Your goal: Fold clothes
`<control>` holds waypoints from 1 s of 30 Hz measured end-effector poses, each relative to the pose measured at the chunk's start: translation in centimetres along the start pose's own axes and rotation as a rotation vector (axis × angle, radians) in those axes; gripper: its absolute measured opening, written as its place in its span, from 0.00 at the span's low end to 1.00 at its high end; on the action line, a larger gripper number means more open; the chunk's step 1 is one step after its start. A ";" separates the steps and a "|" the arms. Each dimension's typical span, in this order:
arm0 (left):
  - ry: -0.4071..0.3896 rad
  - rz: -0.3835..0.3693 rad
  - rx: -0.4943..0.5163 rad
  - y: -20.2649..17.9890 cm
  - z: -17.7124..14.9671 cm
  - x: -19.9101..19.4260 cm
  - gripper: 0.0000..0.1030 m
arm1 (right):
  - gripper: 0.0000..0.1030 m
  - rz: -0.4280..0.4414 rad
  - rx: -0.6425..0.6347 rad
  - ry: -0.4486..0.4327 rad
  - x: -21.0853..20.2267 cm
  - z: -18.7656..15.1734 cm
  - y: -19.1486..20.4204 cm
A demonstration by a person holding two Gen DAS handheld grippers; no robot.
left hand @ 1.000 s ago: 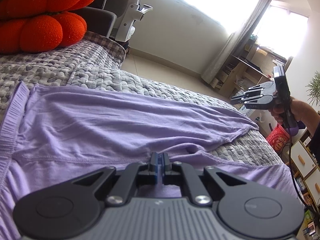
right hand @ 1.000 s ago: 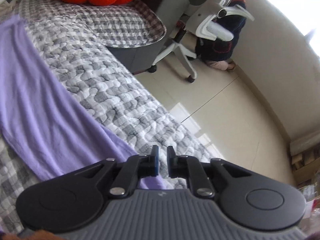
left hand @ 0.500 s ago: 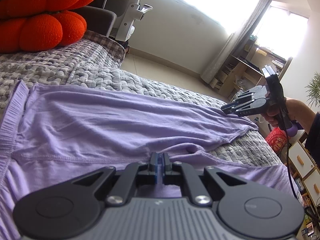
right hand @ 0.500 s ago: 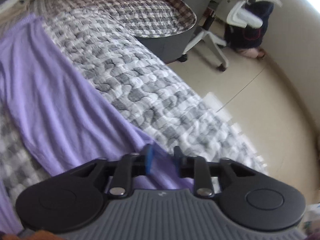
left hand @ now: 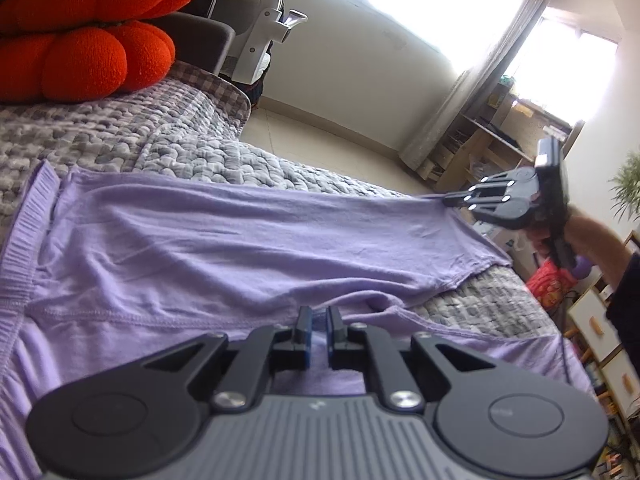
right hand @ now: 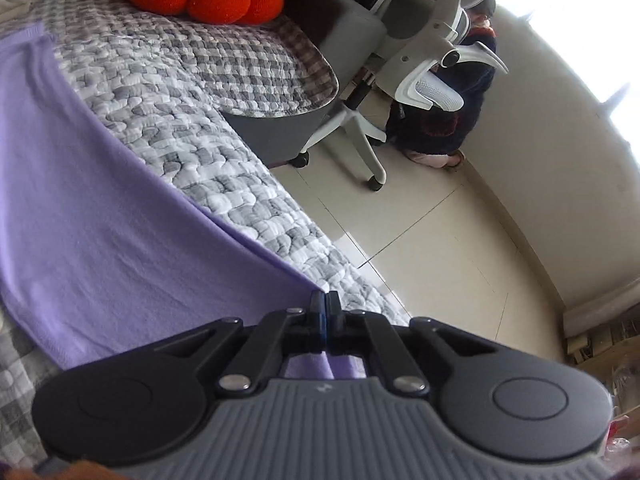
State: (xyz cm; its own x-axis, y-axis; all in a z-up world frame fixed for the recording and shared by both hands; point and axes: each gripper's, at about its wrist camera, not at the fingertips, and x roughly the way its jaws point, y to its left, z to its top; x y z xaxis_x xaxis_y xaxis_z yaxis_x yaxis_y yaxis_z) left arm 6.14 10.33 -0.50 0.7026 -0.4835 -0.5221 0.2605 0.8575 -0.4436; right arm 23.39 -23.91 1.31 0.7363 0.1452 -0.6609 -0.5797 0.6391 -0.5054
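A: Lilac trousers are spread across the grey quilted bed, ribbed waistband at the left of the left wrist view, legs running away to the right.

B: And the left tool?

A: Low over the garment near the crotch seam. Its fingers are drawn almost together, with a strip of purple fabric showing between the blue pads. It looks pinched on the cloth, though from this angle I can't be fully sure how firm the bite is.

B: The right one?

A: Right tool is closed tight on the far corner of the upper trouser leg, at the hem. In its own view the fabric runs straight into the shut fingers, and more purple shows beneath the linkage. From the left wrist view you see that same tool out at the bed's far side, the leg pulled taut and lifted slightly at its tip.

B: The other leg?

A: It lies flat on the quilt, nearer the left tool, its edge rumpled.

B: Surroundings?

A: Orange pumpkin-shaped cushion at the head of the bed, white office chair on the tiled floor beside it.
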 end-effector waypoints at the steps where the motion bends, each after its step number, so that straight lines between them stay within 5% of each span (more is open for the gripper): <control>1: 0.000 -0.005 -0.013 0.2 0.1 -0.2 0.10 | 0.03 -0.018 -0.009 0.006 0.6 -0.3 0.5; 6: -0.044 0.052 -0.020 1.3 1.1 -1.6 0.19 | 0.03 -0.111 -0.014 0.023 2.6 -1.4 1.7; 16: -0.077 0.209 -0.076 4.1 1.9 -2.6 0.34 | 0.05 -0.119 0.029 0.055 1.7 1.5 2.6; 21: -0.101 0.255 -0.093 4.6 2.1 -3.2 0.56 | 0.05 -0.133 0.072 0.063 1.3 3.3 4.2; 30: -0.102 0.344 -0.123 6.4 2.2 -3.7 0.61 | 0.06 -0.070 0.076 -0.030 0.0 7.0 7.2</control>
State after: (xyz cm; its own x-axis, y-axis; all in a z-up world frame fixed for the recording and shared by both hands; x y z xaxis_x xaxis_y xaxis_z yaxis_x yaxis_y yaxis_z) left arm 6.69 18.01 0.20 0.7990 -0.1455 -0.5835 -0.0797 0.9361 -0.3425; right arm 21.61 -14.03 1.54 0.7848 0.1198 -0.6081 -0.4990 0.7041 -0.5053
